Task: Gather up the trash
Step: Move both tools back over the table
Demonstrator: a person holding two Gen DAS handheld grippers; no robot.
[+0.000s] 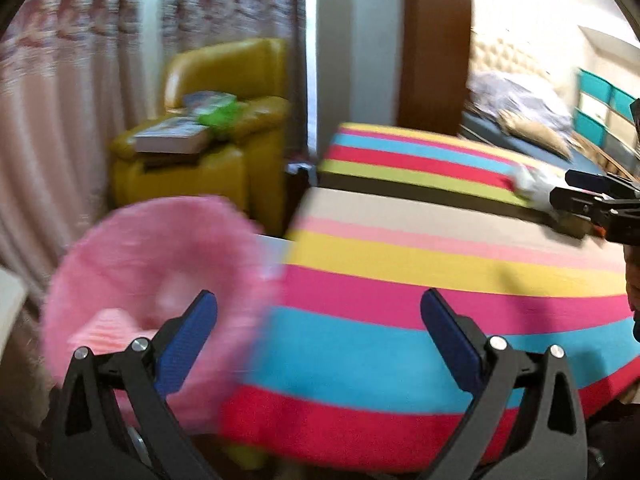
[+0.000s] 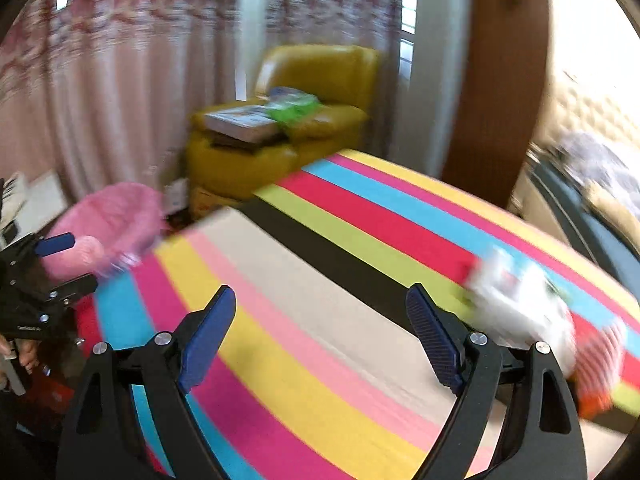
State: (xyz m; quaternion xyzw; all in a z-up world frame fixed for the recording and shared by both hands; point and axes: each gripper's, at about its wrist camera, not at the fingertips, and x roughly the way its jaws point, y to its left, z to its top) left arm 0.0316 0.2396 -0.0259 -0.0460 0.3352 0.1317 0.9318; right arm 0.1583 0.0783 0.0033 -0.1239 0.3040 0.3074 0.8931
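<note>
A pink trash bin (image 1: 152, 280) with a pink bag liner stands at the left edge of the striped table (image 1: 400, 280); it also shows in the right wrist view (image 2: 108, 232). My left gripper (image 1: 320, 320) is open and empty, just right of the bin. A blurred white crumpled wrapper (image 2: 520, 304) lies on the striped table (image 2: 320, 320) at the right, with a red-striped item (image 2: 600, 364) beside it. My right gripper (image 2: 320, 320) is open and empty, left of the wrapper. The wrapper also shows in the left wrist view (image 1: 532, 184).
A yellow armchair (image 1: 212, 136) with books and a green packet stands behind the table by the pink curtains (image 1: 60, 120). A wooden post (image 2: 496, 80) and a bed (image 1: 532, 120) are at the right.
</note>
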